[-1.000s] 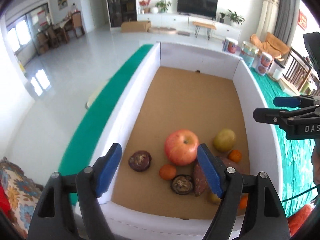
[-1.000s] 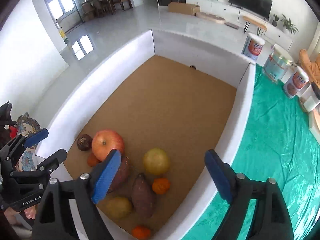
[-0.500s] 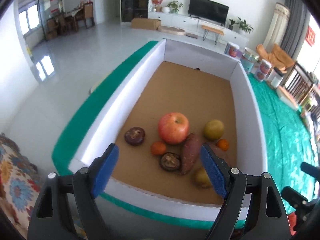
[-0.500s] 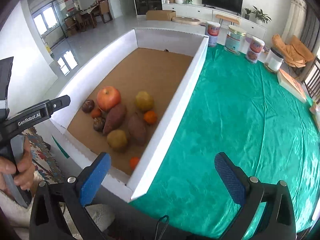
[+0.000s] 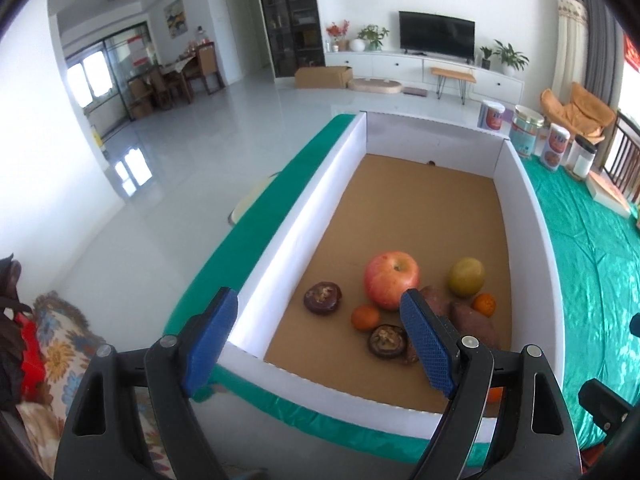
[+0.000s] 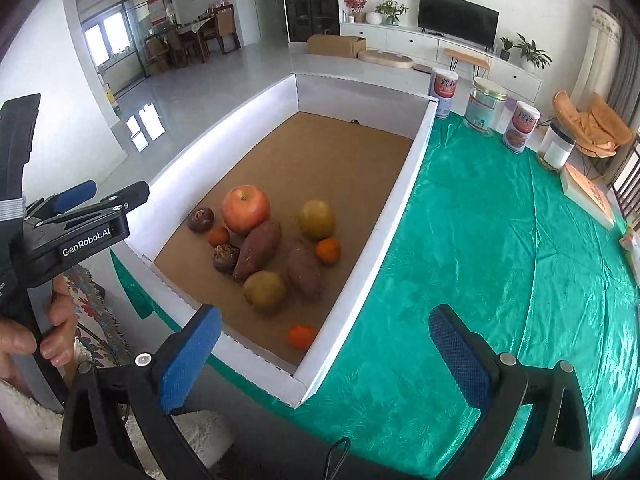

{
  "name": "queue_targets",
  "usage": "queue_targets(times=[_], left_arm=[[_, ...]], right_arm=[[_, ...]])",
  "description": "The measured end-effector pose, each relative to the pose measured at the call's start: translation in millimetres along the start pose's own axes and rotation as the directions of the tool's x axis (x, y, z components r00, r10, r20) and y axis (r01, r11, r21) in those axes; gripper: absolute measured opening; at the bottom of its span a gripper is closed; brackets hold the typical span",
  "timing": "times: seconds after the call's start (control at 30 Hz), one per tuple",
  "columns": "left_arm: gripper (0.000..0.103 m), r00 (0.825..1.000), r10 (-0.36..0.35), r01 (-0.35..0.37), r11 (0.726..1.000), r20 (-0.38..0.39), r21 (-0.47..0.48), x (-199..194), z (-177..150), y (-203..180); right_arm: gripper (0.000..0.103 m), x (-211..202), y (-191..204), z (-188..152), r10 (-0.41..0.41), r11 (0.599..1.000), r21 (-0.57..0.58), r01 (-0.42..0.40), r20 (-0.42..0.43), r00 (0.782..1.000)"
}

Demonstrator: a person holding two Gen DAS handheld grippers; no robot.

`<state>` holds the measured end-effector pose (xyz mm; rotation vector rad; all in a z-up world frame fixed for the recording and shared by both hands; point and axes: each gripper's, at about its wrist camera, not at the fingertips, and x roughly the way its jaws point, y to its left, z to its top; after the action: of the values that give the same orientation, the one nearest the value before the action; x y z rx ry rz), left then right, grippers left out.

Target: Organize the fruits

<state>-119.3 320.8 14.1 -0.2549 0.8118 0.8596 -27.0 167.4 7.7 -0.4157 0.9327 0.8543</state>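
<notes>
A white-walled box (image 6: pixel 380 236) with a cardboard floor holds the fruit at its near end. A red apple (image 5: pixel 392 280) (image 6: pixel 245 208) lies beside two dark passion fruits (image 6: pixel 201 219), two sweet potatoes (image 6: pixel 258 250), two pears (image 6: pixel 317 219) and three tangerines (image 6: pixel 328 251). My left gripper (image 5: pixel 318 306) hangs open over the box's near left corner, nothing between its pads; it also shows in the right wrist view (image 6: pixel 108 194). My right gripper (image 6: pixel 324 320) stands wide open above the near right corner, empty.
A green cloth (image 6: pixel 500 260) covers the table right of the box. Several tins and jars (image 6: pixel 486 106) stand at its far edge, and a flat book (image 6: pixel 588 196) lies at the right. A person's hand (image 6: pixel 24 340) holds the left gripper's handle. The far half of the box floor is bare.
Both grippers have drawn back from above the fruit to the box's near edge. The right one also shifted right toward the green cloth, and its jaws widened. The fruit has not moved.
</notes>
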Motion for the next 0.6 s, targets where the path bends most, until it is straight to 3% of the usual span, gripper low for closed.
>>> queue_targets(times=[0.13,0.27,0.6], left_arm=[[0.085,1.0,-0.011,0.011,1.0,-0.022,-0.015,2,-1,1],[0.085,0.999,0.04,-0.04,0.999,-0.011,0.025,-1,-1,-3],[0.091,1.0,-0.02,0.021,0.998,-0.013,0.061,-5,4,-2]], right_arm=[[0.103,0,3,4,0.0,1.0,0.009,0.0,0.007,1.0],[0.103,2,5,10,0.011,1.0,0.027,-0.011,0.007,1.0],[0.103,14,3,18,0.044,0.995,0.095,-0.042,-0.028,0.999]])
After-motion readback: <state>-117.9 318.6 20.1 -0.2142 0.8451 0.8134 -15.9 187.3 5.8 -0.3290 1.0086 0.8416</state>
